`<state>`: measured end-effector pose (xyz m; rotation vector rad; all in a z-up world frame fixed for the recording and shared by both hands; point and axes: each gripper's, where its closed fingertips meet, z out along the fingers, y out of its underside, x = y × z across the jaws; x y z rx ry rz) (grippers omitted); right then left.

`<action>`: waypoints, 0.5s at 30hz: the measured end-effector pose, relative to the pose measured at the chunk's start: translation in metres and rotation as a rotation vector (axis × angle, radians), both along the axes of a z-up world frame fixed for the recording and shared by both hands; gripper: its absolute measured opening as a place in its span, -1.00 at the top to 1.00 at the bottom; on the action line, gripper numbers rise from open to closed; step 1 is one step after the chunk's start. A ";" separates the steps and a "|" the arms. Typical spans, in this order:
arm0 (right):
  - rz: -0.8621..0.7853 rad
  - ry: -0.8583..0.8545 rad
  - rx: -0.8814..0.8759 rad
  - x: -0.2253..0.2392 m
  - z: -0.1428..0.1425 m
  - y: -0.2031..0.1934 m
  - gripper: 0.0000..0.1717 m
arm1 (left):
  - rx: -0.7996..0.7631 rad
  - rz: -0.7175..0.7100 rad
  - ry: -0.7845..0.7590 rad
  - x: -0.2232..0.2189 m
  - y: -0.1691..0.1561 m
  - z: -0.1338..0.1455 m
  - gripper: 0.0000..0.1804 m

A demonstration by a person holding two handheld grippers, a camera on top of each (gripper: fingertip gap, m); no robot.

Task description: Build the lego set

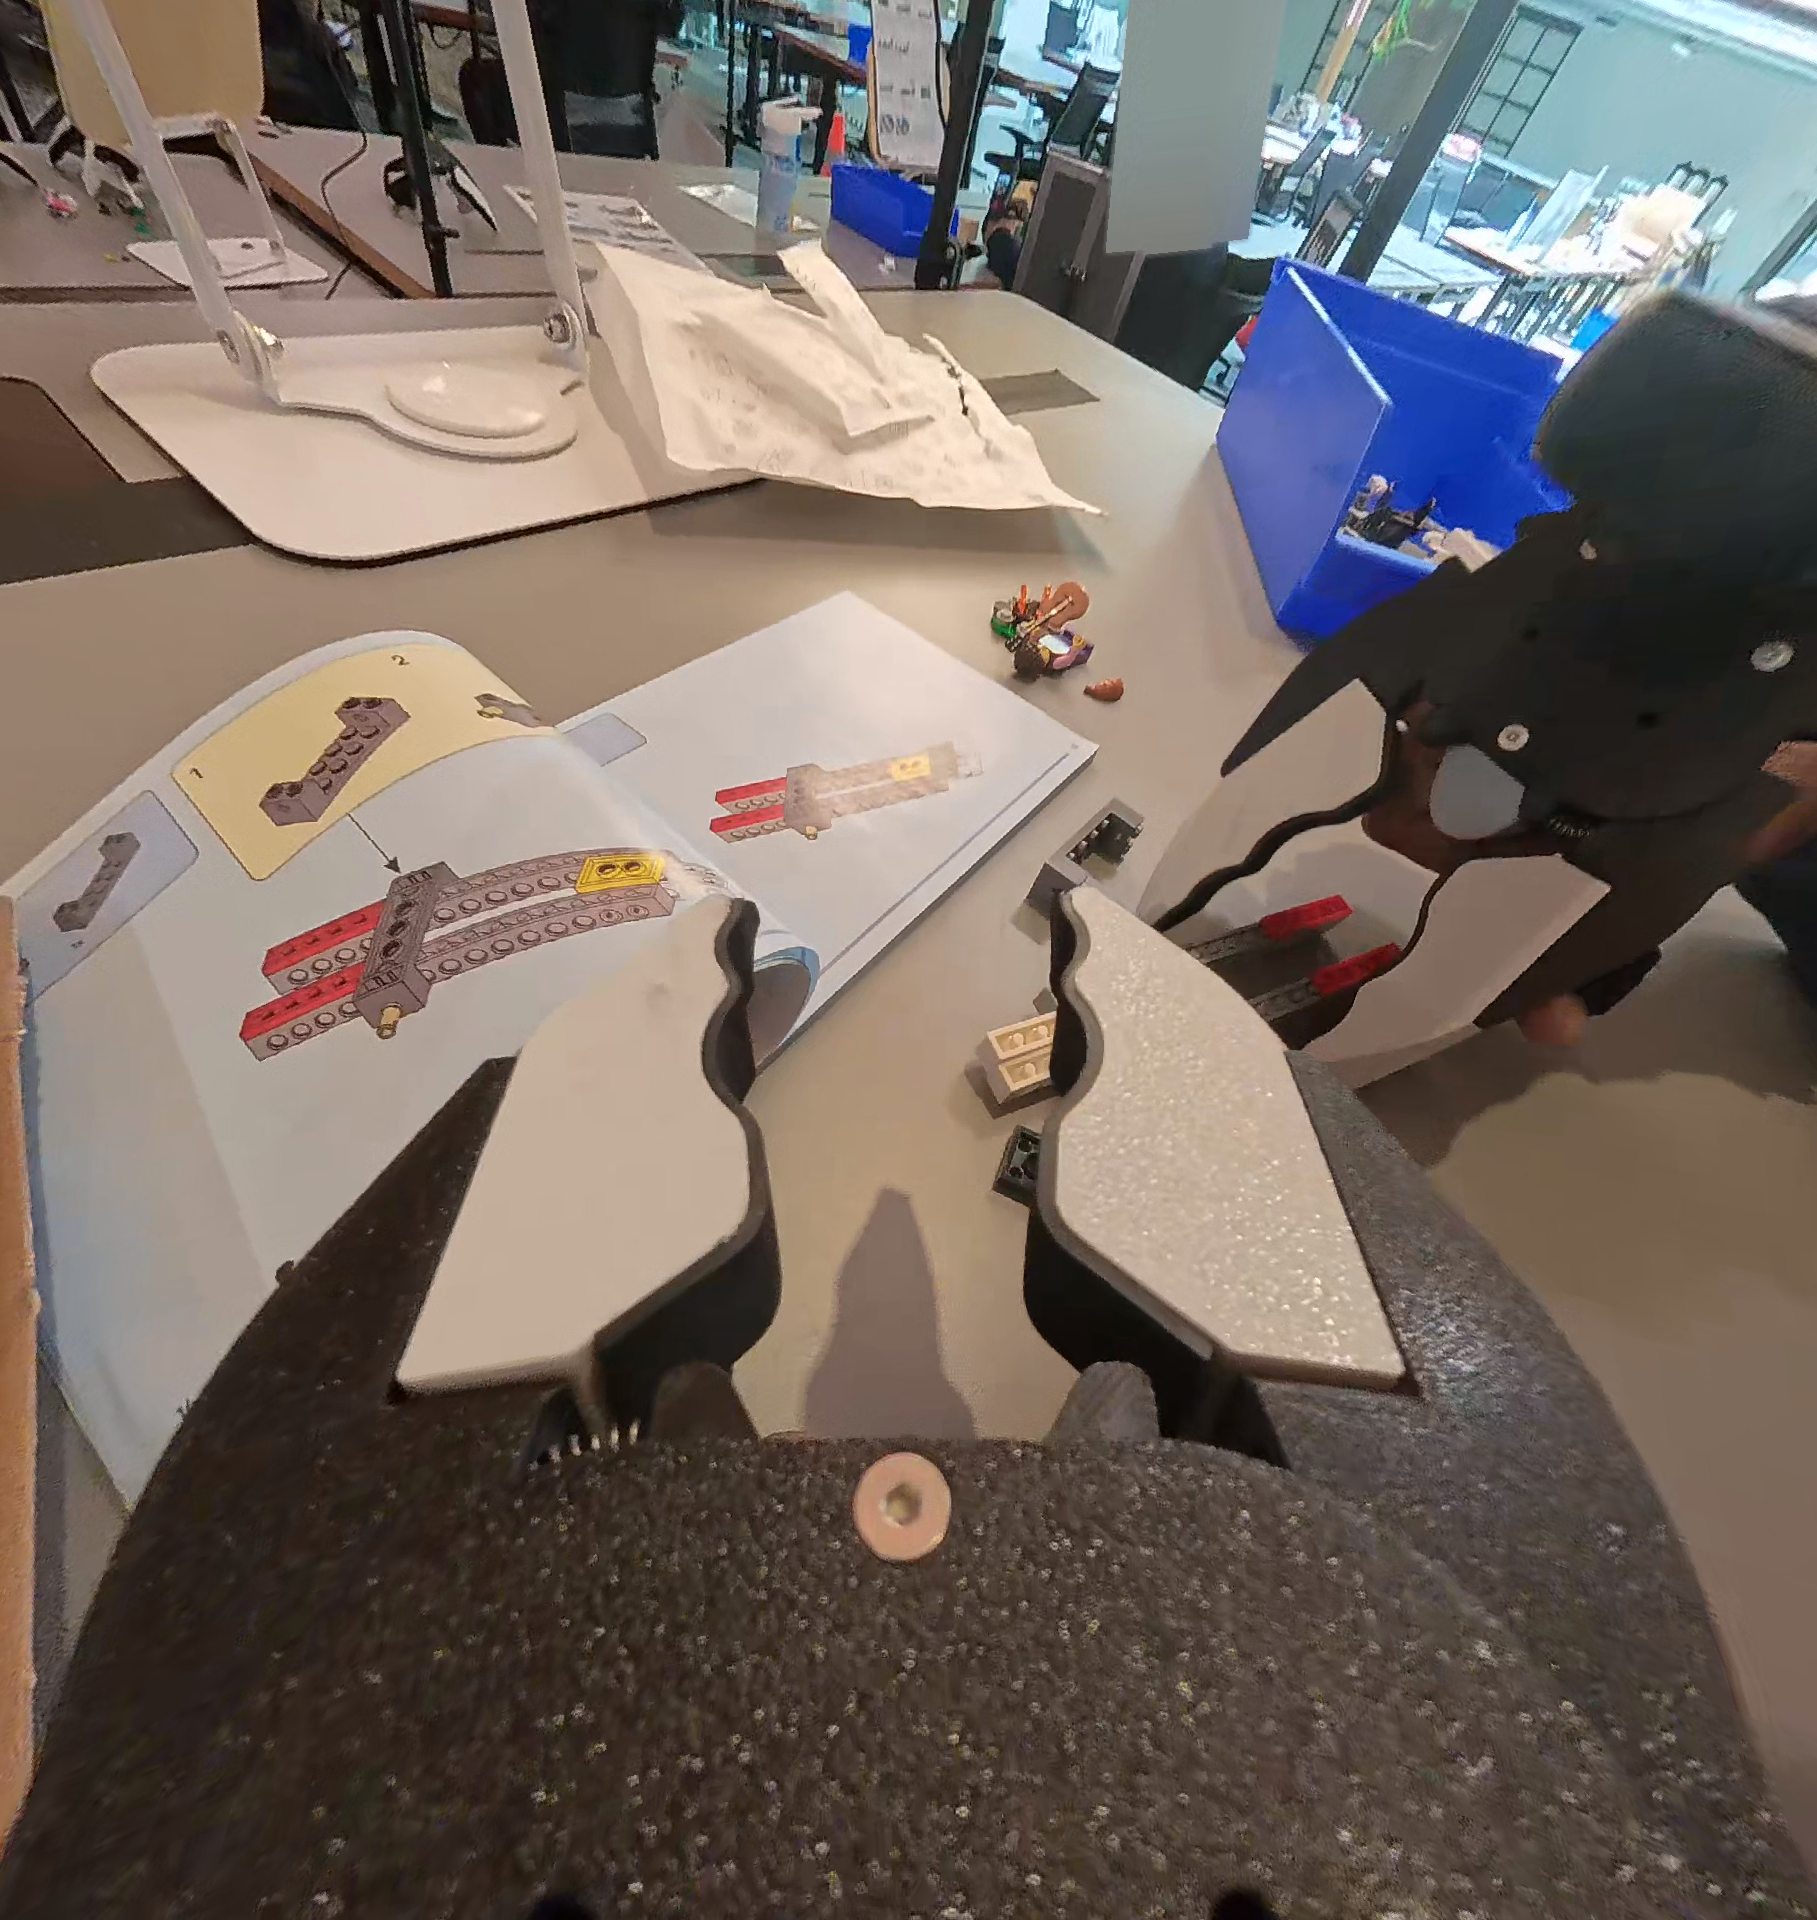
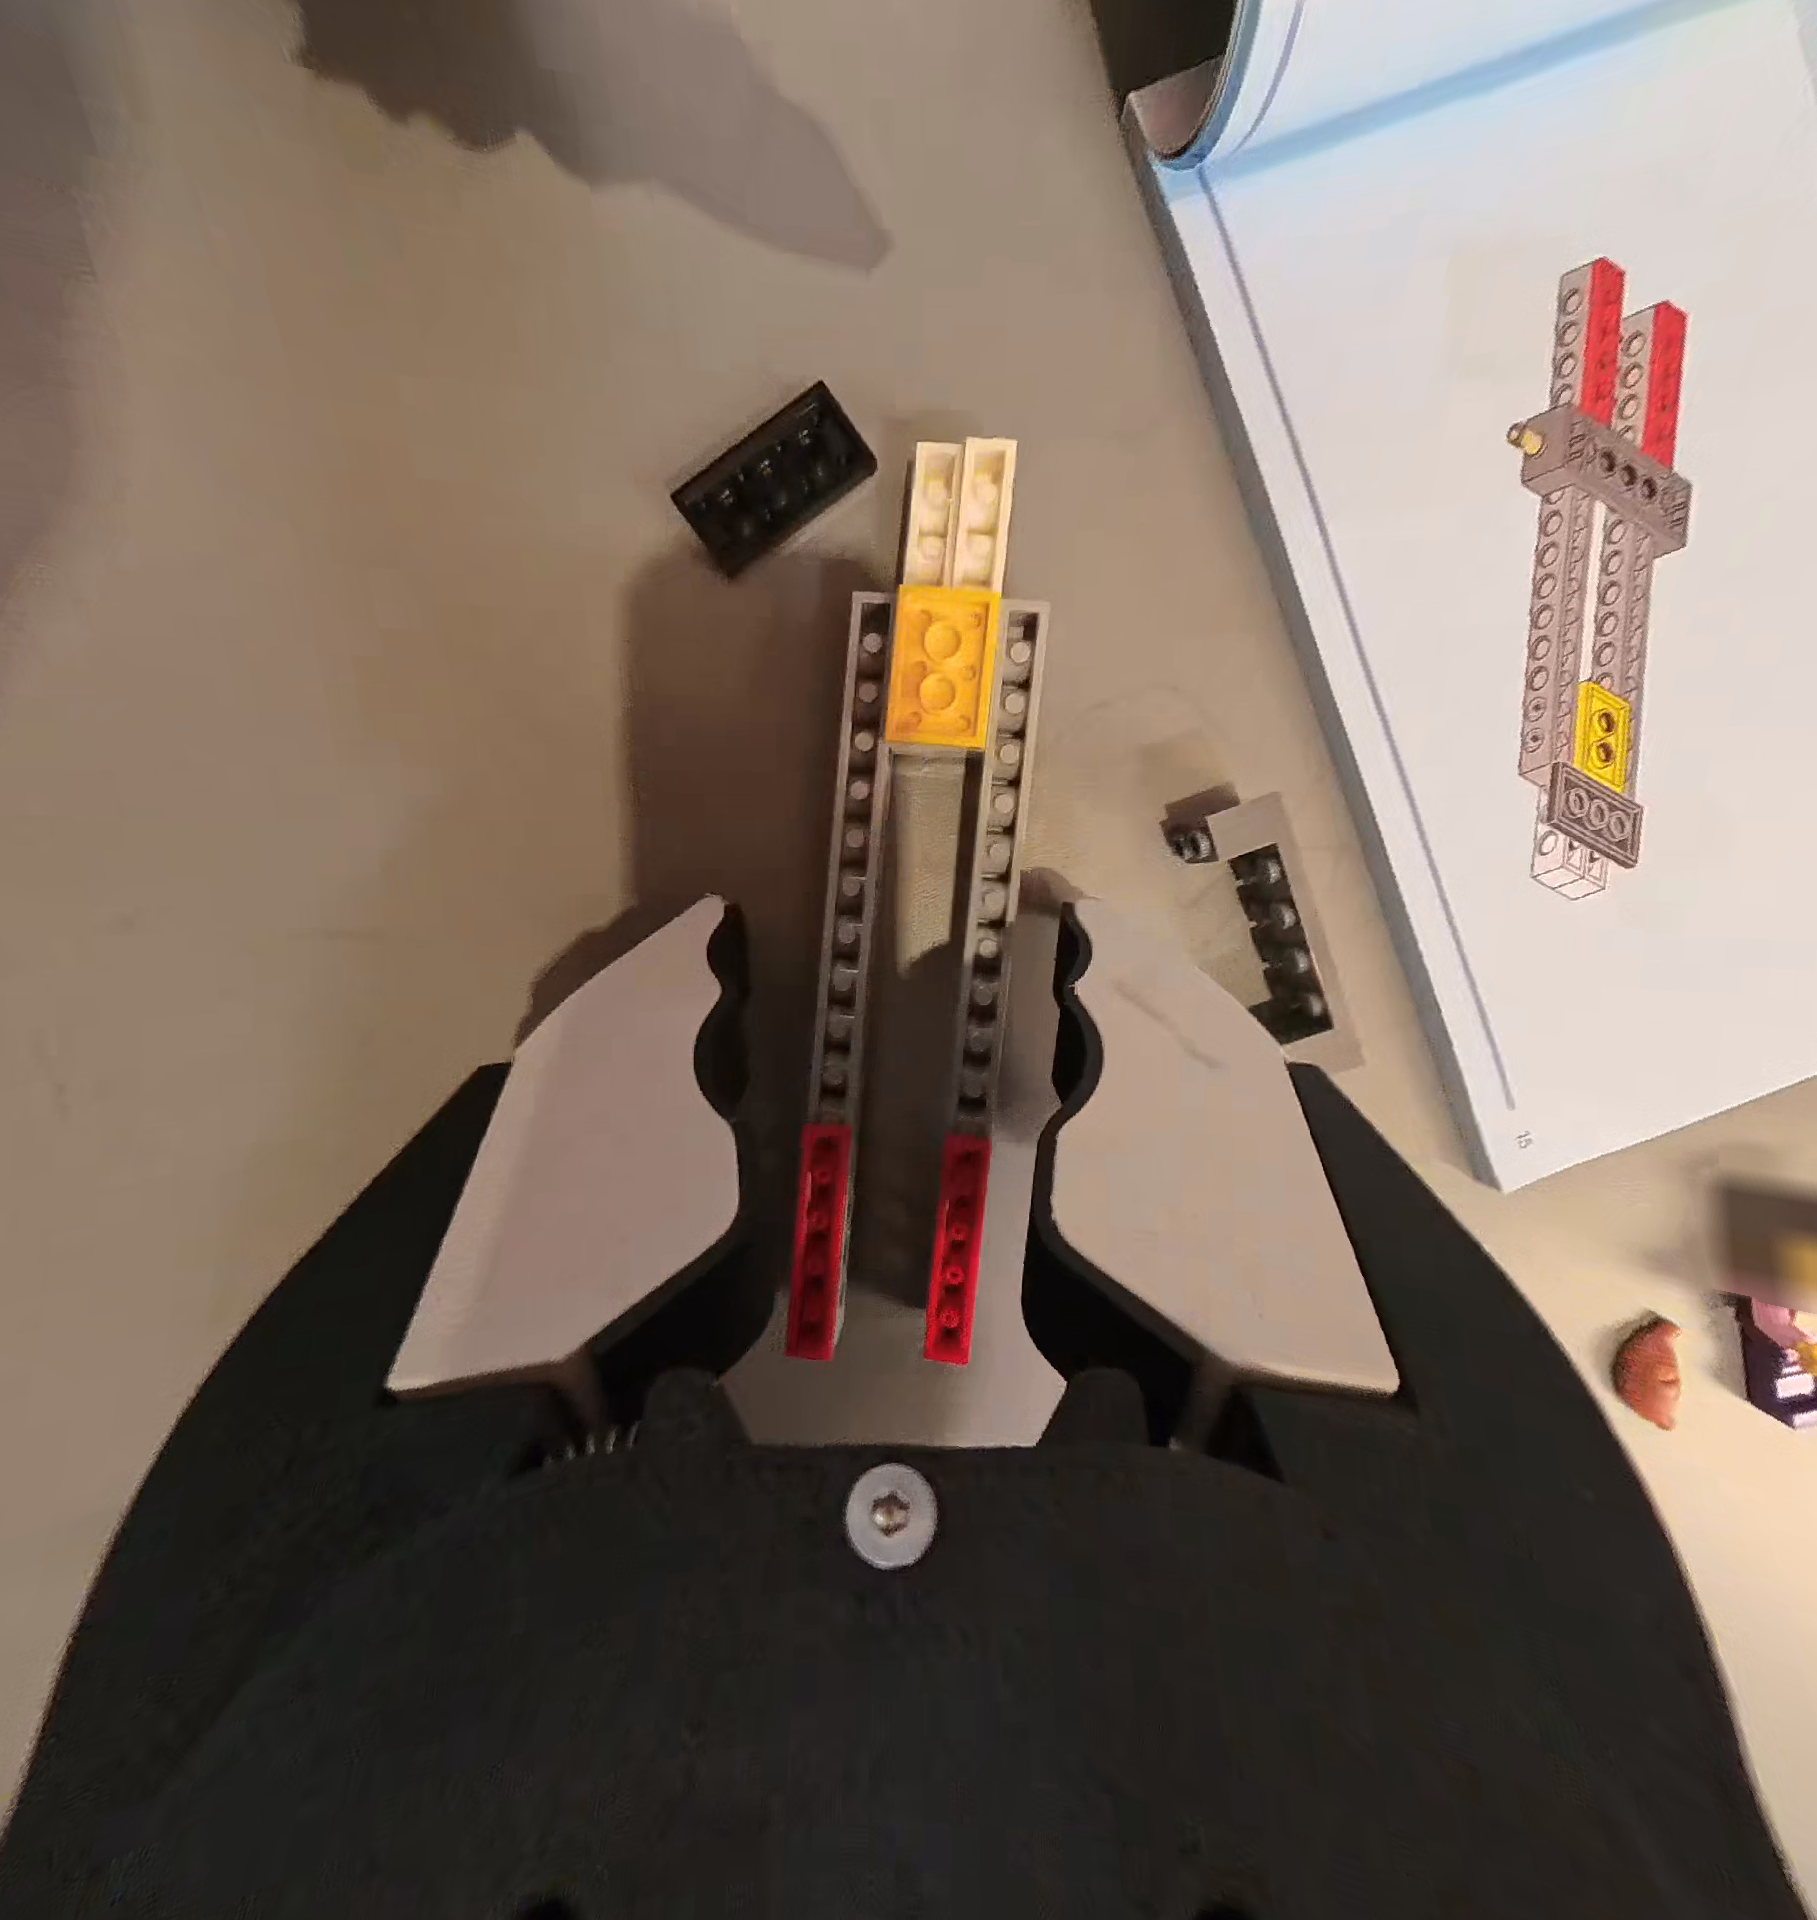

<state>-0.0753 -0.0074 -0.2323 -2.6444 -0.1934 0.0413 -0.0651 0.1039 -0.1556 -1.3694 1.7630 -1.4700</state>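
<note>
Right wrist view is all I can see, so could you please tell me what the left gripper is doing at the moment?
Observer: The left gripper hangs over the table, its jaws apart with nothing between them.
Operator: Thank you. What is it nearest to?
Observer: One of its fingers overlaps the near edge of the open booklet, whose left page curves upward.
Operator: And is there anything beyond the booklet?
Observer: A blue bin stands at the far right of the table.
</note>
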 end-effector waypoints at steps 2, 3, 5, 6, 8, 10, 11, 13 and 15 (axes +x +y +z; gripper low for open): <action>-0.012 -0.001 -0.008 0.001 0.000 0.000 0.36 | -0.037 -0.004 -0.008 0.000 0.000 0.003 0.40; -0.019 0.001 -0.009 0.003 0.000 0.001 0.42 | -0.057 -0.010 -0.011 0.000 0.000 0.005 0.40; -0.021 0.011 -0.014 0.003 0.000 0.001 0.59 | -0.091 -0.025 -0.023 -0.001 -0.003 0.007 0.40; -0.024 0.014 -0.015 0.003 0.000 0.001 0.59 | -0.106 -0.031 -0.027 -0.001 -0.003 0.008 0.41; -0.034 0.021 -0.011 0.004 0.000 0.001 0.60 | -0.139 -0.045 -0.027 -0.001 -0.005 0.009 0.41; -0.049 0.032 0.005 0.007 0.001 0.000 0.60 | -0.178 -0.062 -0.031 -0.001 -0.007 0.012 0.41; -0.059 0.037 0.017 0.008 0.002 0.000 0.60 | -0.196 -0.063 -0.033 -0.001 -0.007 0.013 0.41; -0.072 0.043 0.062 0.010 0.009 0.000 0.60 | -0.236 -0.060 -0.031 -0.001 -0.007 0.014 0.41; -0.084 0.041 0.132 0.011 0.021 0.003 0.60 | -0.298 -0.044 -0.019 0.001 -0.005 0.015 0.40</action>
